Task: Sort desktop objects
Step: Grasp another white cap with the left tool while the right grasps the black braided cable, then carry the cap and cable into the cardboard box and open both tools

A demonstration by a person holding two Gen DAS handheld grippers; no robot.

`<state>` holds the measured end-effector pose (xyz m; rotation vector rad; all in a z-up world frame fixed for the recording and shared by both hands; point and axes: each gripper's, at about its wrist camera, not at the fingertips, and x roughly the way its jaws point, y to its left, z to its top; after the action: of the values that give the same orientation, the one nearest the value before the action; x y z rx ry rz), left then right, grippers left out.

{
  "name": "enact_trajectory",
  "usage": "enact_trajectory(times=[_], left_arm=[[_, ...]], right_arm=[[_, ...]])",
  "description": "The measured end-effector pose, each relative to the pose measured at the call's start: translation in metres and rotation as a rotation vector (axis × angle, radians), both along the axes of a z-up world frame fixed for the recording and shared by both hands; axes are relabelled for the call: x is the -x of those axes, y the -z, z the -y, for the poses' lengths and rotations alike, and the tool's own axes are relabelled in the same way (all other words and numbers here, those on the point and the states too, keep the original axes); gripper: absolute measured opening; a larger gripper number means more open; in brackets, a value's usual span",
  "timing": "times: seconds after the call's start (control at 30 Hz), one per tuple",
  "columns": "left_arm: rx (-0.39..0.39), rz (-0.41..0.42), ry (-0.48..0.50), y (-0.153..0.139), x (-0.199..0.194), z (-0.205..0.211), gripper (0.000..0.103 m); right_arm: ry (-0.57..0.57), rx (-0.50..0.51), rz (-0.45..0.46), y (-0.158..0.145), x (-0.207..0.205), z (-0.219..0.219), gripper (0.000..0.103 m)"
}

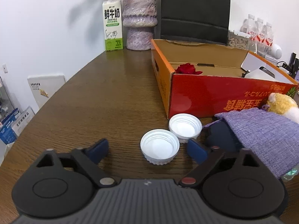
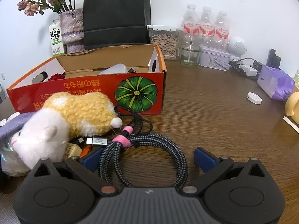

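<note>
The left gripper (image 1: 147,149) stands with its blue fingers wide apart and nothing between them but the nearer white cap (image 1: 160,146), which sits open side up on the wooden table (image 1: 104,100). A second white cap (image 1: 185,128) touches it on the side toward the red cardboard box (image 1: 224,97). To take the near cap cleanly, my judgement is that the left gripper should go lower and square on so the pads meet the ribbed wall, not the rim — and the right-hand pad must slip between the two caps without knocking the far one.

The right gripper (image 2: 147,159) is likewise spread, its fingers straddling the coiled braided cable (image 2: 149,149) bound with pink ties; nothing is clamped. A yellow-and-white plush toy (image 2: 74,115) lies just in front of the box, touching the cable's plug end, so a grip low on the bundle near the ties looks safest.

The box is open on top — inside it a red rose (image 1: 186,68) lies in the near-left corner and a white object (image 2: 115,69) toward the other end. Behind the box, a clear lidded container (image 2: 164,44) holds seeds.
</note>
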<state>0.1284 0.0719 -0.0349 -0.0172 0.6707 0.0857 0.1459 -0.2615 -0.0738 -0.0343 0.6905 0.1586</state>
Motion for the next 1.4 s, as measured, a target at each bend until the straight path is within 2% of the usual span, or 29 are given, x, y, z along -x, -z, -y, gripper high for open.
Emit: enact_trajectory(times=[0.03,0.07,0.13,0.17,0.4,0.93,1.13,1.4], left_arm=[[0.003,0.008,0.007,0.0,0.001,0.001,0.07],[0.002,0.015,0.013,-0.001,0.002,0.002,0.065],[0.004,0.025,0.028,-0.002,0.003,0.003,0.044],[0.003,0.028,0.031,-0.002,0.004,0.004,0.041],[0.001,0.031,0.026,-0.003,0.007,0.004,0.041],[0.005,0.12,0.026,-0.026,0.031,0.006,0.041],[0.009,0.168,0.031,-0.041,0.039,0.008,0.041],[0.006,0.249,0.047,-0.07,0.032,0.017,0.041]], right_arm=[[-0.004,-0.001,0.009,-0.001,0.001,-0.001,0.089],[-0.002,0.004,0.01,-0.001,0.002,-0.002,0.089],[-0.001,0.003,0.012,-0.001,0.003,-0.002,0.089],[0.0,0.005,0.013,-0.002,0.003,-0.003,0.089],[0.003,0.013,0.022,-0.003,0.013,-0.006,0.087],[0.024,0.022,0.056,-0.012,0.032,0.0,0.087],[0.04,0.022,0.108,-0.026,0.043,0.005,0.086],[0.028,0.023,0.211,-0.059,0.042,-0.001,0.086]])
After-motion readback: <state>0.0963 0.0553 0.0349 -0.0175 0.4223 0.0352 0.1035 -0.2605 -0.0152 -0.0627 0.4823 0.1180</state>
